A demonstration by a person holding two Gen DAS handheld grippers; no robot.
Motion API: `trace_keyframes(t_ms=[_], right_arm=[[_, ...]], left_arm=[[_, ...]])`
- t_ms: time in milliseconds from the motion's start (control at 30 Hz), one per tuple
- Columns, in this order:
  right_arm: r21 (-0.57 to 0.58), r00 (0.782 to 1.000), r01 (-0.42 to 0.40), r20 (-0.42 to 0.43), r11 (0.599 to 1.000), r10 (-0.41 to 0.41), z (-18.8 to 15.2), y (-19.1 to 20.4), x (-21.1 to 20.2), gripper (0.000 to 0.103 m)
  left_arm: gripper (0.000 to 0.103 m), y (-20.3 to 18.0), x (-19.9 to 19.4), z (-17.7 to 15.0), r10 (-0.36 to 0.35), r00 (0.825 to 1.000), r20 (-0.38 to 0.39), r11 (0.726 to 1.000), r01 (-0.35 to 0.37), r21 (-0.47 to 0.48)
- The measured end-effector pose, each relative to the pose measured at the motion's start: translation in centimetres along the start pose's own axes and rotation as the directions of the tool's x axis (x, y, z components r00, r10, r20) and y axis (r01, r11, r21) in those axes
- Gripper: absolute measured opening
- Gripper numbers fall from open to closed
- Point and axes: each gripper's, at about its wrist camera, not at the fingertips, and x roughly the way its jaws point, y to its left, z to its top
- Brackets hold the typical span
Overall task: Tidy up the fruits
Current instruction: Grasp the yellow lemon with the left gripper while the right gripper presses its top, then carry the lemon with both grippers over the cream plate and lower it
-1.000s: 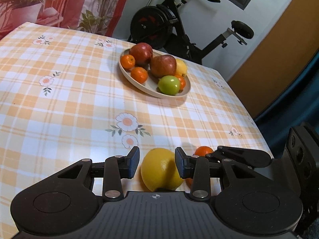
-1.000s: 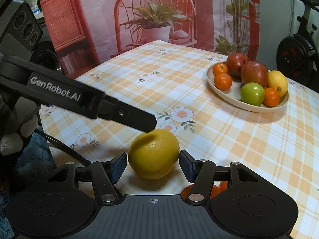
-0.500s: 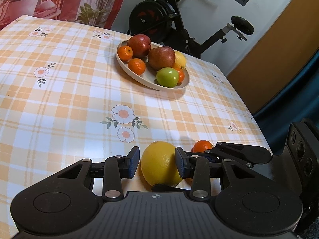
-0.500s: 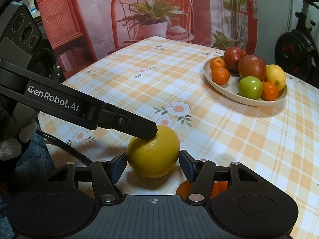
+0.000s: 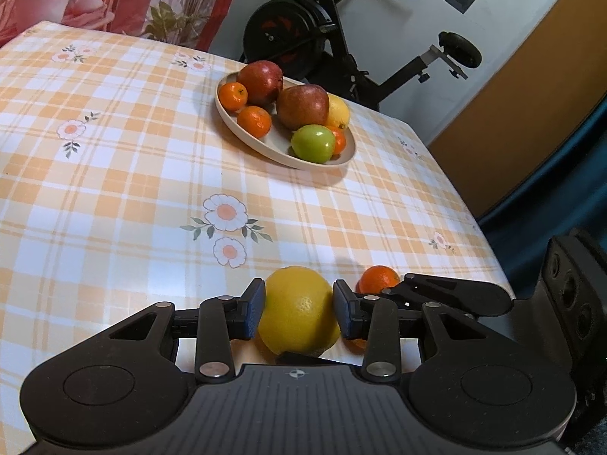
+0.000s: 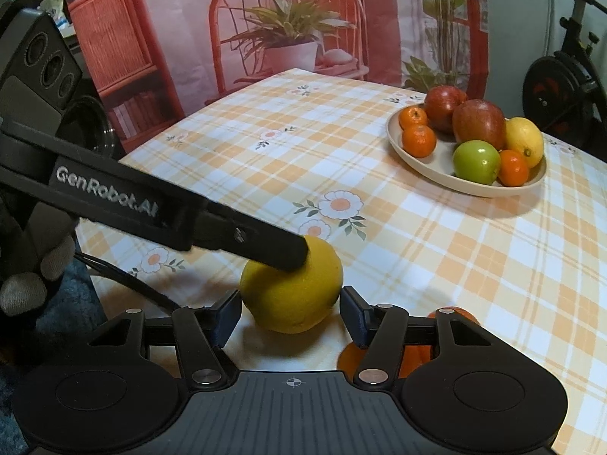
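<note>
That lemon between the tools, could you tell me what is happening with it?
A person holds a tool in each hand. The left tool grips the lemon near the table's edge. The right tool's jaws have just been closing around it without touching. A mandarin lies beside it; the plate holds other fruit.

A table (image 5: 114, 174) covered by an orange-and-white checked cloth with printed daisies fills most of both views. Toward the upper middle of the left wrist view a beige plate (image 5: 242, 129) rests on the cloth. At the lower centre, near the table's near edge, a large yellow lemon (image 5: 299, 311) sits on the cloth, with a small orange mandarin (image 5: 377, 278) just right of it.
</note>
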Motion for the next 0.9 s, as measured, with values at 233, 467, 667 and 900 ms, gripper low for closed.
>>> trace_keyframes(t_ms=[233, 467, 667, 900], right_arm=[[0.012, 0.999, 0.003, 0.034, 1.000, -0.003, 0.2, -0.1, -0.2, 0.053], [-0.003, 0.993, 0.031, 0.116, 1.000, -0.030, 2.2, -0.7, -1.5, 0.053], [-0.024, 0.981, 0.065, 0.183, 0.998, -0.059, 5.7, -1.9, -2.7, 0.053], [-0.028, 0.969, 0.093, 0.231, 0.995, -0.084, 10.0, -3.9, -2.2, 0.053]], left_arm=[[0.041, 0.0, -0.3, 0.3, -0.006, 1.000, 0.028, 1.000, 0.006, 0.000], [0.041, -1.1, -1.2, 3.0, -0.022, 0.996, 0.084, 0.999, 0.018, 0.046], [0.041, -2.4, -1.9, 6.5, -0.028, 0.988, 0.152, 0.995, 0.012, 0.104], [0.041, -2.1, -1.1, 10.8, -0.036, 0.983, 0.178, 0.992, 0.014, 0.125]])
